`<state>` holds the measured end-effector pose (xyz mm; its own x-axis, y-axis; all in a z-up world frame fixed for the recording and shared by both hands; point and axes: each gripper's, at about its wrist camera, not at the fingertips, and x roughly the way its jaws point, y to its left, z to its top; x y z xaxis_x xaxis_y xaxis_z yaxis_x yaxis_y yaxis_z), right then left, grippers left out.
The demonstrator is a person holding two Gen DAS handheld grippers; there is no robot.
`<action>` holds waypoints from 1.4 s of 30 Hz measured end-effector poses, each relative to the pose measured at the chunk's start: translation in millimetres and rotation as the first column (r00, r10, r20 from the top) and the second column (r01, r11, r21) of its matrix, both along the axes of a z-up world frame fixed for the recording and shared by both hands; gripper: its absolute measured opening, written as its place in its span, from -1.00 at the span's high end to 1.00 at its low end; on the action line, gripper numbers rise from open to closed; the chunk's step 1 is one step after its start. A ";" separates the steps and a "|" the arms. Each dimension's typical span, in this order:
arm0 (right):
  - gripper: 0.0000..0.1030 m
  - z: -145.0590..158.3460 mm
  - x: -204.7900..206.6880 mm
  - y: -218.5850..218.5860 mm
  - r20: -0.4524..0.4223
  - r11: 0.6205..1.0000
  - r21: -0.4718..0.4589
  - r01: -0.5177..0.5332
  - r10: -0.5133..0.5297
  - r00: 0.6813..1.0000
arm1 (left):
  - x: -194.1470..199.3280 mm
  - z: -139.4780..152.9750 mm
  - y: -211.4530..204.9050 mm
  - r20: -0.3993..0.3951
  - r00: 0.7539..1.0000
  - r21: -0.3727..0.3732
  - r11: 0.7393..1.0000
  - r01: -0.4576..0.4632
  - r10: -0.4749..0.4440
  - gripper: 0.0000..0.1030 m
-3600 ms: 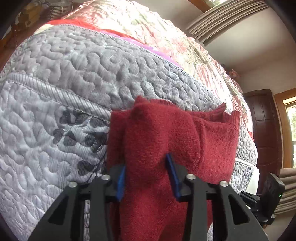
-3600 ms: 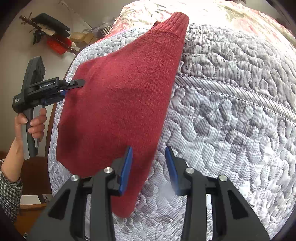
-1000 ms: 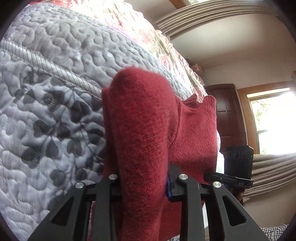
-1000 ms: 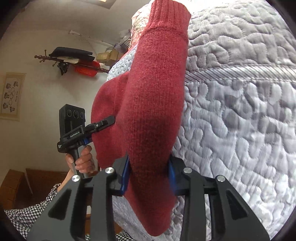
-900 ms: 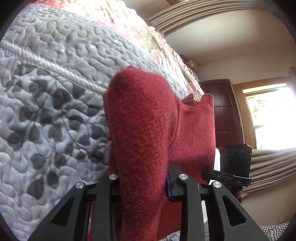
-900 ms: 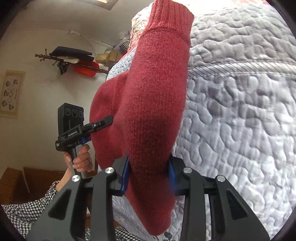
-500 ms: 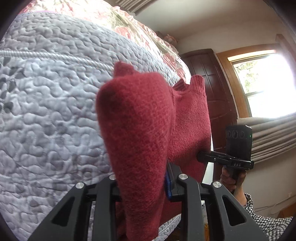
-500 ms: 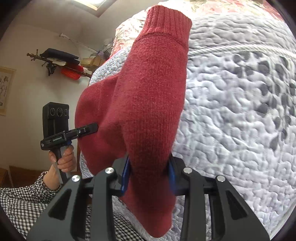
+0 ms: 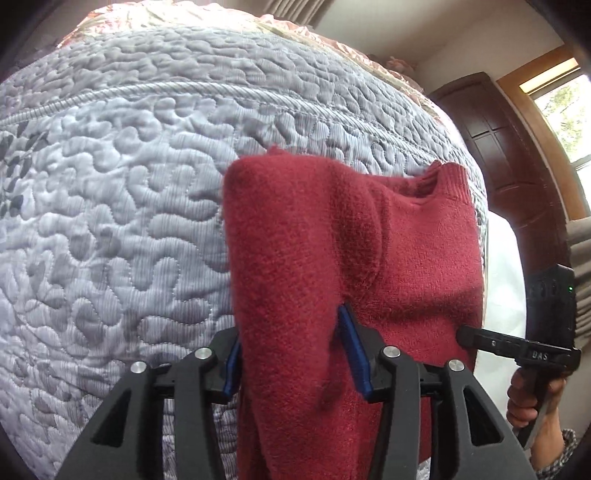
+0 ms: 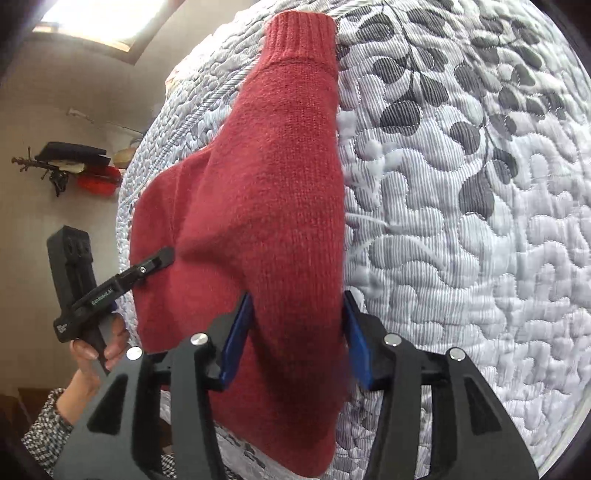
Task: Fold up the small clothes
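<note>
Sweater [image 9: 369, 258] | long axis runs away over quilt [image 9: 110, 203] | left gripper [image 9: 295, 350], right gripper [image 10: 295, 332] both clamp its near edge

The red sweater [image 9: 369, 236] is a small knitted one, fuzzy, of dark red colour. It lies on the grey quilted bed [image 9: 129, 184], partly raised from it in thick folds. The ribbed cuff of one sleeve [image 10: 299, 33] rests flat on the quilt. The ribbed neck opening [image 9: 439, 181] faces away.
</note>
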<state>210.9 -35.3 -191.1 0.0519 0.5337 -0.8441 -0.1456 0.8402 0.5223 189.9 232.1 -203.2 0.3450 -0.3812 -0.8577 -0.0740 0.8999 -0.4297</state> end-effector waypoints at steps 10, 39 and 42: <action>-0.06 -5.6 -80.6 -21.1 0.037 0.991 -0.111 -0.076 0.081 0.996 | -99.5 24.3 -6.4 0.065 0.998 0.213 0.977 -0.028 0.014 -0.53; 0.61 -41.2 -110.0 -42.8 -0.067 0.999 -0.040 -0.030 0.027 0.997 | -137.2 -23.7 -10.6 -0.030 0.995 0.234 0.969 -0.082 0.092 0.01; 0.56 -44.5 -106.0 -42.1 -0.073 0.998 -0.053 -0.028 0.024 0.997 | -136.3 -24.6 -11.0 -0.030 0.995 0.239 0.967 -0.083 0.093 -0.05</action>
